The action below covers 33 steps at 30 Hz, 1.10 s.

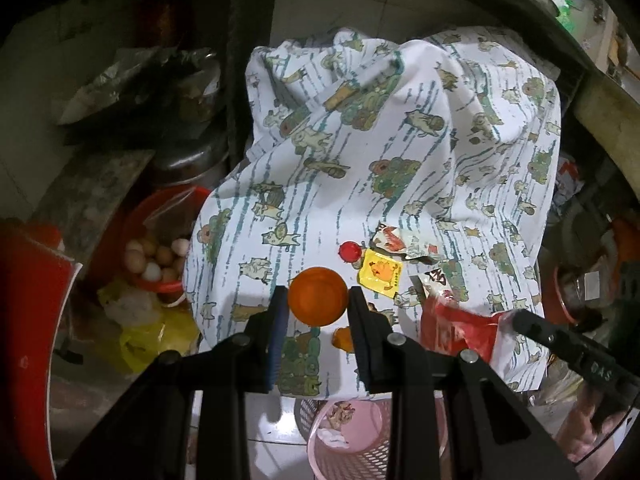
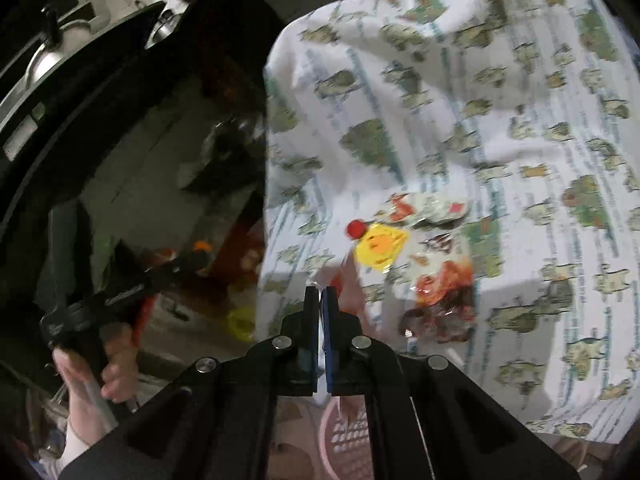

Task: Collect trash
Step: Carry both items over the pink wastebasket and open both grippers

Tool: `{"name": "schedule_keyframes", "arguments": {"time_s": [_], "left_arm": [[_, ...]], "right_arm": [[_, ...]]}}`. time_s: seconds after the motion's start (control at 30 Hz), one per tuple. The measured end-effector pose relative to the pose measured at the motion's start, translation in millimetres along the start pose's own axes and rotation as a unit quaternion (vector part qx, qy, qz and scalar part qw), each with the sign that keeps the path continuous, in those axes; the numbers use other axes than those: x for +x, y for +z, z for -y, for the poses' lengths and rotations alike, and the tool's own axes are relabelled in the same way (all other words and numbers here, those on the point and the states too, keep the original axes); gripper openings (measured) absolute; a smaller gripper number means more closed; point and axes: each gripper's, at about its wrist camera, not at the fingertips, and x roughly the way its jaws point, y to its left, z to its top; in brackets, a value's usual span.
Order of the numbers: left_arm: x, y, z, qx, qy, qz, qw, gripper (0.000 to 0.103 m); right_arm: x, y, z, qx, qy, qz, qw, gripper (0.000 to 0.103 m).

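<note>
My left gripper (image 1: 318,300) is shut on an orange round lid-like piece (image 1: 318,296), held above the patterned cloth (image 1: 360,140). On the cloth lie a red bottle cap (image 1: 349,251), a yellow sachet (image 1: 380,274), torn white wrappers (image 1: 400,242) and a small orange scrap (image 1: 343,338). My right gripper (image 2: 320,292) is shut on a thin clear and red plastic wrapper (image 2: 348,280) above the cloth's left edge; it shows in the left wrist view (image 1: 516,320) with the red wrapper (image 1: 456,326). A pink perforated basket (image 1: 352,436) stands below the cloth's near edge.
A red bowl of eggs (image 1: 156,260) and yellow bags (image 1: 152,336) sit left of the cloth. Pots and foil stand behind them. A crumpled red-brown wrapper (image 2: 444,300) lies on the cloth. The left gripper and the hand holding it (image 2: 96,360) show in the right wrist view.
</note>
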Motion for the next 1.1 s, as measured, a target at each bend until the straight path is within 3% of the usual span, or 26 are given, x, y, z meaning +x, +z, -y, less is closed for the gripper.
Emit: {"name": "schedule_keyframes", "arguments": {"time_s": [0.17,0.37,0.53,0.77,0.93,1.0,1.1], "left_arm": [[-2.4,-4.5,4.5,0.005,0.001,0.002,1.0,0.028],[-2.4,-7.4,4.6,0.007,0.007,0.003,1.0,0.028],[-3.5,-6.7,5.4,0.006,0.007,0.007,0.9999,0.028],[-30.6,-5.9,19.5,0.016,-0.006,-0.011,0.9998,0.028],[-58.9,-15.7,37.5,0.005,-0.021,-0.05,0.9985,0.028],[-57.5,-28.9,41.9,-0.011,-0.045,-0.072,0.9963,0.028],[-39.2,-54.3,46.9,-0.027,-0.047,-0.104,0.9931,0.028]], "right_arm": [[-7.4,-0.9,2.5,-0.006,-0.035,0.011,0.999,0.001],[-20.7,-0.8,-0.9,-0.006,-0.026,0.03,0.999,0.001],[-47.0,6.0,-13.7,-0.024,-0.032,0.072,0.997,0.001],[-77.9,9.9,-26.2,-0.019,-0.032,0.081,0.996,0.001],[-95.5,-4.9,-37.2,0.029,-0.043,0.03,0.998,0.001],[-94.9,-19.8,-37.6,0.041,-0.027,0.015,0.999,0.001],[-85.5,-44.5,-37.3,0.043,-0.04,-0.008,0.998,0.001]]}}
